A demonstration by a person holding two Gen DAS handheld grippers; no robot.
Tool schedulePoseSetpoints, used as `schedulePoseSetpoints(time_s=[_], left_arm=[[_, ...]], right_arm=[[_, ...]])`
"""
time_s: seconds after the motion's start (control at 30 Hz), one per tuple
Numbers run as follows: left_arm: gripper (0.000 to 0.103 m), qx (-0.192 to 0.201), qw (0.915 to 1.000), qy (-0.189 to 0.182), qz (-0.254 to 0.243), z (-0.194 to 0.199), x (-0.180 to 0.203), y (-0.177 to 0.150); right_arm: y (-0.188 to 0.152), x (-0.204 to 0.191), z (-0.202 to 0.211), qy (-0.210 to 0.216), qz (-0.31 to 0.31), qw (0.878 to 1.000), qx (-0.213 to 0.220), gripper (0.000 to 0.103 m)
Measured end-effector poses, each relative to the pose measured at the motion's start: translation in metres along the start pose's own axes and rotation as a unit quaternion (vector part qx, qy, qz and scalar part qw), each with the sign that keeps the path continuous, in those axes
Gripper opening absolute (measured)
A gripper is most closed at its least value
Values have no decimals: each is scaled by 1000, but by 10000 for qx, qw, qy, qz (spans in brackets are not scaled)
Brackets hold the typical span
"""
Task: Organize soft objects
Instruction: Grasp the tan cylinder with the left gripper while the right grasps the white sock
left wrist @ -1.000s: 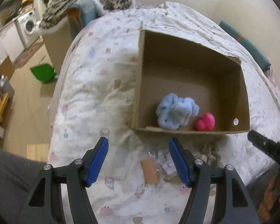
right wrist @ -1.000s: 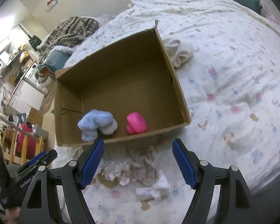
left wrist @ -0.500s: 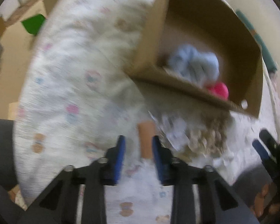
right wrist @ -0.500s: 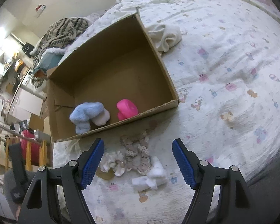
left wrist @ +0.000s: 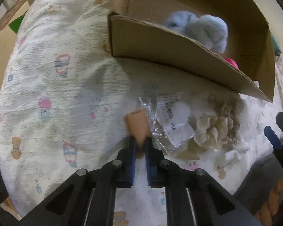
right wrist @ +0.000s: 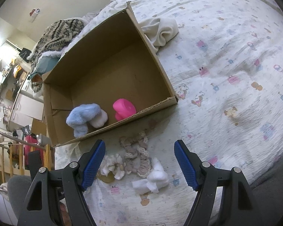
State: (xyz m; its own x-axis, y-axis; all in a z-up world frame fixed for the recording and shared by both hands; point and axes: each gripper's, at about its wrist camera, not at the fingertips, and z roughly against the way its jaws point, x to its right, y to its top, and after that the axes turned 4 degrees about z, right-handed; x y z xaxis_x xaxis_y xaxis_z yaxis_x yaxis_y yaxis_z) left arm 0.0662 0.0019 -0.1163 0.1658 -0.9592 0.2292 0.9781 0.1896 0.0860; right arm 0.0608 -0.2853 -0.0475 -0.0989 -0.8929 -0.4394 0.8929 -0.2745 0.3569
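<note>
Pinching the near end of a peach roll, the left gripper is being held clenched on it at lower centre of the left view. The roll is lying on the bed, its long axis running straight away from the gripper toward the box, whose near wall is rising just beyond, in the upper half of the frame. A crinkled plastic bag is touching the roll's right side, so it is judged likely to be dragged along on a lift. Open bedding is lying to the left.

The right gripper is being held released, nothing between its jaws, above scrunchies and a white bow at lower centre of the right view. Inside the box, a blue plush and a pink toy are crowding the near wall; the far floor is being left free.
</note>
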Motion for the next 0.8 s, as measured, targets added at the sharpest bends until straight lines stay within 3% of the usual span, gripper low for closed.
schedulePoseSetpoints(time_s=[0.33, 0.57, 0.73, 0.77, 0.8], left_arm=[[5, 327, 9994, -80, -56, 37, -2, -8], [5, 632, 9980, -68, -45, 58, -3, -14], [5, 722, 9973, -117, -107, 62, -4, -16], [5, 719, 9973, -143, -90, 63, -3, -16], [5, 713, 9973, -160, -76, 63, -2, -16]], right_arm=[[-1, 3, -2, 100, -91, 9996, -245, 80], [-15, 7, -34, -48, -119, 9925, -1212, 80], [-21, 3, -53, -547, 110, 9860, -1571, 79], [-22, 2, -55, -585, 155, 9850, -1616, 78], [-23, 0, -56, -616, 209, 9849, -1605, 63]])
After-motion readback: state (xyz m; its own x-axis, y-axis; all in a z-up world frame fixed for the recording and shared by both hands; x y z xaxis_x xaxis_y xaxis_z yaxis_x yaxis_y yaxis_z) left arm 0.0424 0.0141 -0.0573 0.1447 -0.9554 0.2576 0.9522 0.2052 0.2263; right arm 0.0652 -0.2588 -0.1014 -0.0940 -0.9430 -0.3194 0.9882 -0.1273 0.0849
